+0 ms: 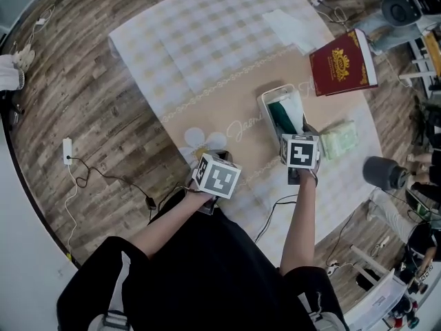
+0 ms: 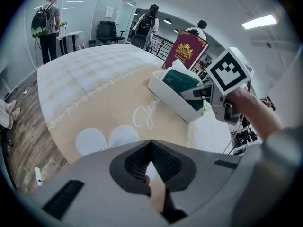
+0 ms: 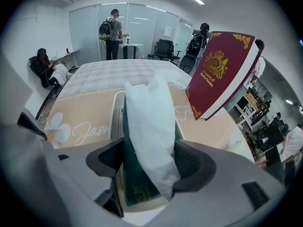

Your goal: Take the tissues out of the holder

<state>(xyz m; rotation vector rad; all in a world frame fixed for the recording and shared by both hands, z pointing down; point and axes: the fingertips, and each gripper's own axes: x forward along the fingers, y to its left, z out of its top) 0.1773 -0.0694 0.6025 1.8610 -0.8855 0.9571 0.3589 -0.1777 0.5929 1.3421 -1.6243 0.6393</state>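
Your right gripper [image 3: 151,163] has its jaws wide, one on either side of the white tissue [image 3: 149,117] that sticks up out of the green pack [image 3: 135,186]; the pads do not press on it yet. That pack lies in the white holder [image 1: 264,101], which sits on the tan band of the table [image 1: 207,40], toward its right edge. The red book [image 1: 342,62] is just beyond it toward the far right corner, and a pale loose pack [image 1: 339,138] lies beside it at the right edge. Your left gripper [image 2: 151,143] hangs by the near edge with its tips together and nothing in them, well apart from the holder

As I judge the risks: if you close on the loose sheet alone, it may tear or slide out and leave the pack behind. If you grip the pack itself, the light holder may lift or tip with it, since nothing pins it down. If you pull at a slant, the holder could skid into the book
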